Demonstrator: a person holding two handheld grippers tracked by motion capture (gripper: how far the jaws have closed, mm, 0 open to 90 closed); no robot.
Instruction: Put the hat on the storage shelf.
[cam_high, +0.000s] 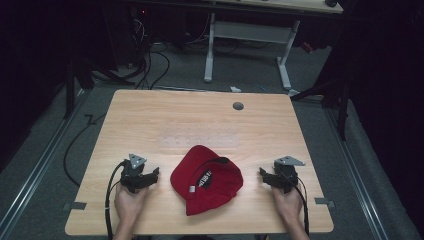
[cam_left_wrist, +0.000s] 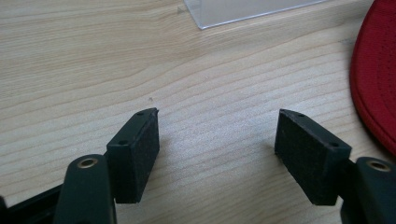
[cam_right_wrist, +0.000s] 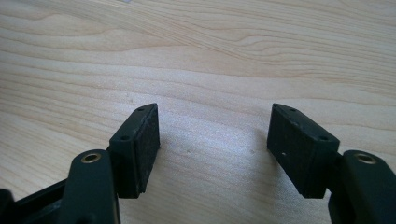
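- Red cap (cam_high: 206, 180) on table (cam_high: 150, 120), near edge, between the grippers.
- Left gripper (cam_high: 152, 176): jaws apart, empty, just left of cap.
- Right gripper (cam_high: 264, 176): jaws apart, empty, right of cap.

Red cap (cam_high: 206, 177) on wood table (cam_high: 150, 120); clear plastic sheet (cam_high: 200, 141) behind.

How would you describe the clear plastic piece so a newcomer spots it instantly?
Start at the wooden table. Just beyond the red cap, toward the far edge, a flat transparent rectangular sheet lies on the wood. It is see-through and nearly invisible, unlike the cap or the small grey grommet farther back.
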